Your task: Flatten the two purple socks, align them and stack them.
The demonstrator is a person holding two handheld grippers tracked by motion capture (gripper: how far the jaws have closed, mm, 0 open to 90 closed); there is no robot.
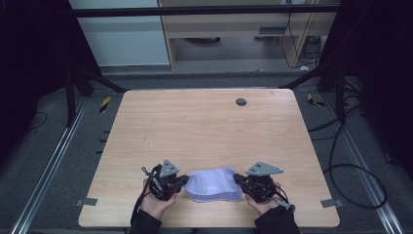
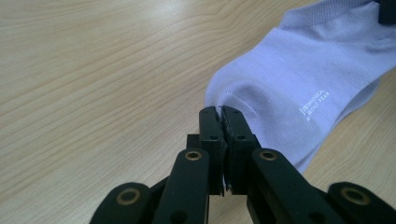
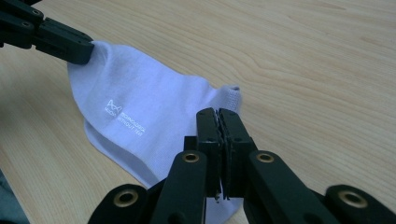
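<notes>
A pale lilac sock (image 1: 213, 184) with small white lettering lies flat near the front edge of the wooden table (image 1: 204, 126). My left gripper (image 1: 184, 179) is shut, its tips pinching the sock's rounded left end (image 2: 289, 88). My right gripper (image 1: 237, 178) is shut on the opposite end, by the ribbed cuff (image 3: 232, 99). In the left gripper view the closed jaws (image 2: 219, 110) meet at the fabric's edge. In the right gripper view my own jaws (image 3: 218, 112) are closed at the cuff, and the left gripper (image 3: 79, 50) grips the far end. A hand holds each gripper.
A dark round grommet (image 1: 240, 102) sits in the tabletop near its far edge. Black cables (image 1: 350, 165) loop on the floor to the right. Metal rails (image 1: 48, 170) run along both sides of the table.
</notes>
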